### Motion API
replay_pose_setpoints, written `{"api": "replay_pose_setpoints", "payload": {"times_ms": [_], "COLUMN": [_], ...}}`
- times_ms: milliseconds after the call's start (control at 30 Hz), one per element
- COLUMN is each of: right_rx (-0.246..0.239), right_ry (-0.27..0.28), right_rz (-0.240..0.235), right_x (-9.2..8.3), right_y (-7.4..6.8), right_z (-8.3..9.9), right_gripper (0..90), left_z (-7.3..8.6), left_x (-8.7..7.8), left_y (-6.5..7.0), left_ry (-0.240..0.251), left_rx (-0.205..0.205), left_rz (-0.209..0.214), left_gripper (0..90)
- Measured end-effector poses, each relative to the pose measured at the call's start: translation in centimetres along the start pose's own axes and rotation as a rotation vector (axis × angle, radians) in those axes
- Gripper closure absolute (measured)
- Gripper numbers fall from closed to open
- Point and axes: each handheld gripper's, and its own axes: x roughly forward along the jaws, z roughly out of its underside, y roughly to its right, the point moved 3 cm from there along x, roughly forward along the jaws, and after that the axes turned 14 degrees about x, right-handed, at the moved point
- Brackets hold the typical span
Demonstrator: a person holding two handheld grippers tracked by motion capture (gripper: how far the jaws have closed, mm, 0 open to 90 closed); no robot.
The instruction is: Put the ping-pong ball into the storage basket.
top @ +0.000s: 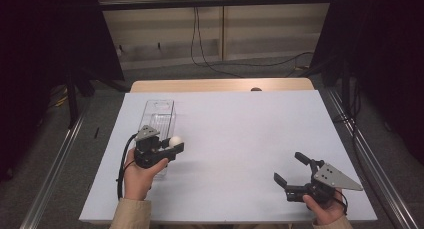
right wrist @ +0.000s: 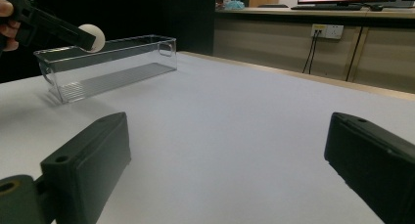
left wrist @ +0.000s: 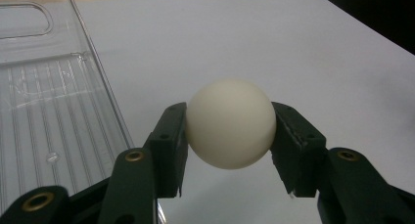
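A: Left gripper (left wrist: pixel 230 150) first. State of the jaws?

B: Clamped on a white ball (left wrist: pixel 230 123). In the left gripper view one black pad presses on each side of the ball at about its widest part. The ball sits out at the pad tips, clear of the gripper body.

A: Is the ball resting on anything?

B: No. The right gripper view shows the ball (right wrist: pixel 93 36) held in the air, about level with the top rim of the clear plastic bin (right wrist: pixel 105 67) and at the bin's near end. From the high view the ball (top: pixel 175 141) lies just past the bin's (top: pixel 158 111) right long wall, over the white table sheet (top: pixel 240 139). Whether it touches the wall, I cannot tell.

A: The bin itself?

B: Long, transparent, ribbed floor, cut-out handle at the far end. Nothing visible inside. It stands on the left part of the sheet.

A: Right gripper (top: pixel 291 170)?

B: Jaws spread wide, nothing between them. In the right gripper view both pads frame bare sheet. The hand (top: pixel 325 209) holds it low at the near right part of the table, well apart from the ball and bin.
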Motion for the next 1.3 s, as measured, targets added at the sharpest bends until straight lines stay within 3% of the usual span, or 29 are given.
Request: {"api": "replay_pose_setpoints", "payload": {"times_ms": [1300], "right_rx": [-0.002], "right_ry": [-0.003], "right_rz": [-0.001], "right_x": [0.00], "right_y": [0.03], "right_z": [0.00], "right_gripper": [2.7], "left_z": [-0.12], "left_x": [-0.93], "left_y": [-0.70], "left_ry": [0.011], "left_rx": [-0.016], "left_rz": [-0.016], "left_gripper": [51.2]}}
